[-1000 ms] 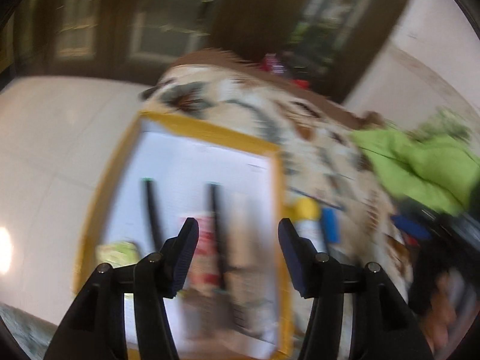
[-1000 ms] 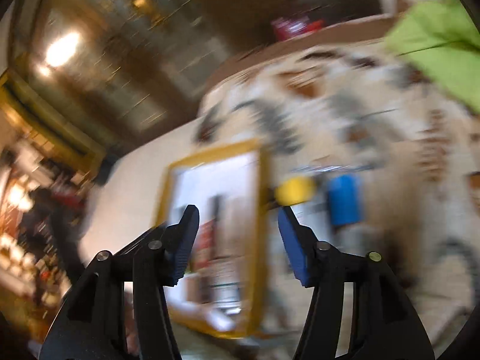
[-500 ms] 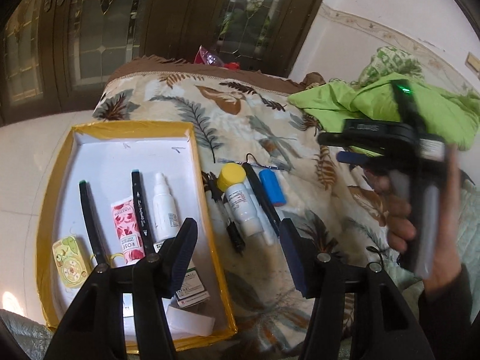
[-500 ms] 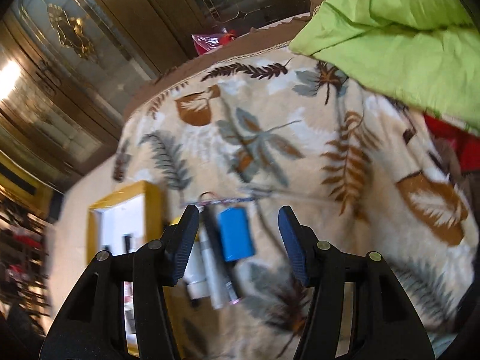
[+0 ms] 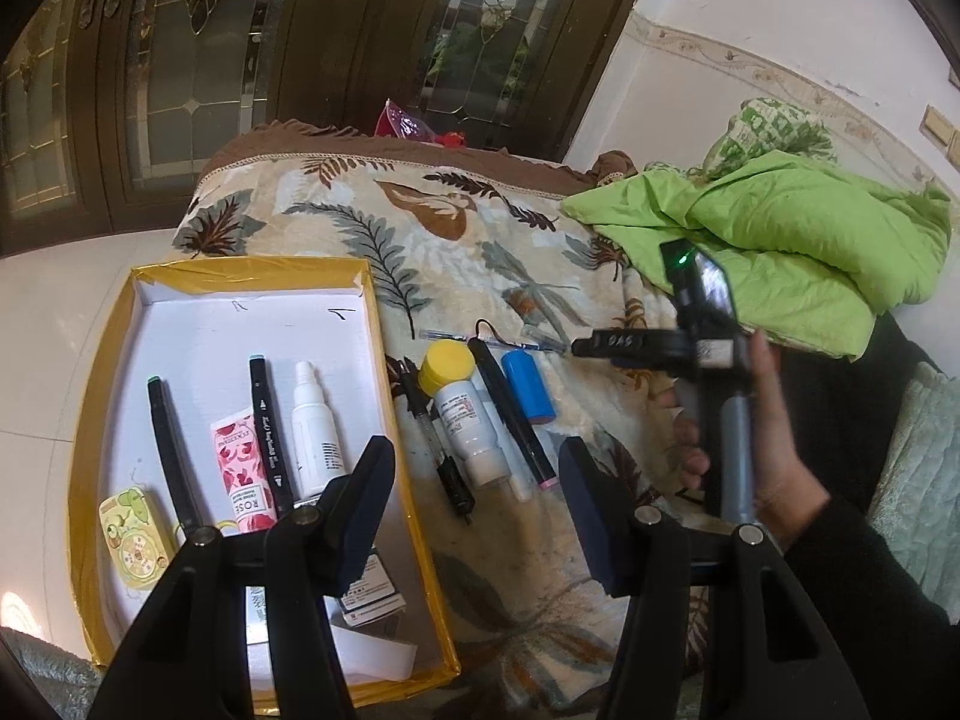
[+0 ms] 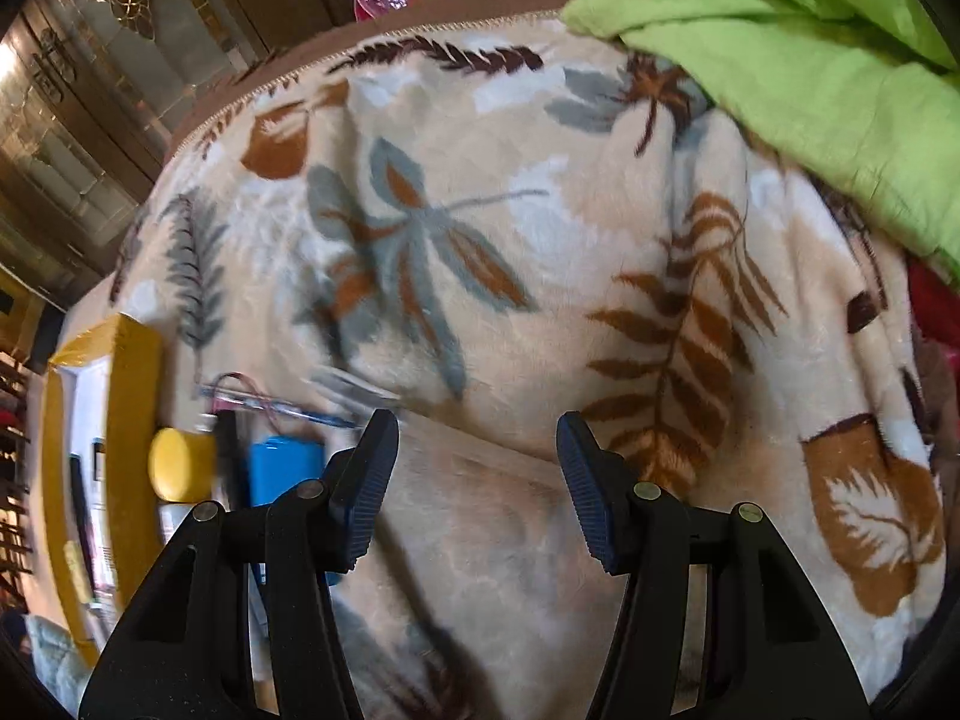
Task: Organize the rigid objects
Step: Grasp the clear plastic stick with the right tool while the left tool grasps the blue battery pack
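On the bed lies a leaf-patterned blanket, with a crumpled green quilt at its far right. At the blanket's left edge sits a yellow-rimmed box with a white floor; it holds two black markers, a white spray bottle, a pink tube printed "ROSE", and a small yellow-green case. Just right of the box, loose on the blanket, lie a white bottle with a yellow cap, a black marker, a blue cylinder and a black pen; the bottle's label is too small to read. The left tool hangs over the box's right wall, jaws apart and empty. The right tool stands open, empty, over bare blanket beside the blue cylinder.
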Demonstrator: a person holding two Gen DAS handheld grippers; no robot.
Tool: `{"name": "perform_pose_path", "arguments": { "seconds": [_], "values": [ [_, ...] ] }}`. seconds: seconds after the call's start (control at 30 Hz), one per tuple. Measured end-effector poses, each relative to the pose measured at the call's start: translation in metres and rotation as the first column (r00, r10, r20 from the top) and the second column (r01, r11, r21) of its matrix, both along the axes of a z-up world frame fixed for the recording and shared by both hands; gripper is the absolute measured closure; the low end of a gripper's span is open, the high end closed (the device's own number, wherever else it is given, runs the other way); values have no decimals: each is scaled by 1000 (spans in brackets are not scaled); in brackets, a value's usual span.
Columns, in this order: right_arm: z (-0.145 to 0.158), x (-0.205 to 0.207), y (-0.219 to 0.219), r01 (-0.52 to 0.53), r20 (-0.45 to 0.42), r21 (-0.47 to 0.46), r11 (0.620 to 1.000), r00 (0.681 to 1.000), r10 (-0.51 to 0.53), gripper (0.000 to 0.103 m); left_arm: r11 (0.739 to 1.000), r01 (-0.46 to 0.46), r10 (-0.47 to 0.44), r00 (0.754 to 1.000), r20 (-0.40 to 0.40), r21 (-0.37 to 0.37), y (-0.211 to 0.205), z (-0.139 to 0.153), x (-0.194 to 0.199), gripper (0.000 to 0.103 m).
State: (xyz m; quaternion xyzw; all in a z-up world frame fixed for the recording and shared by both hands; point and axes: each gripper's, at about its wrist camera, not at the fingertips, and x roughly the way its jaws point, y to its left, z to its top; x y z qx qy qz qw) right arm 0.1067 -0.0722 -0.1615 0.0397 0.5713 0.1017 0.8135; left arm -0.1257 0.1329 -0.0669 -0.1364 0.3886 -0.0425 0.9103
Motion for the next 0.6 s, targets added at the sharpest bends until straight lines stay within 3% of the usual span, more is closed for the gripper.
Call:
{"name": "perform_pose_path", "arguments": {
  "seconds": [0.17, 0.3, 0.43, 0.6],
  "values": [
    [-10, -6, 7, -58, -13, -41, 997, 998, 58, 50, 1000, 5, -5, 1000, -13, 13, -4, -3, 2, 46],
    [-11, -14, 22, -135, -33, -151, 979, 991, 132, 65, 1000, 3, -3, 1000, -17, 24, -6, -5, 2, 46],
    [-8, -26, 31, -183, -66, -195, 964, 983, 173, 86, 999, 5, -4, 1000, -27, 34, -7, -8, 2, 46],
    [-4, -48, 31, -167, -156, -194, 967, 978, 138, 95, 1000, 10, -10, 999, -41, 14, -7, -11, 3, 46]
  ]
}}
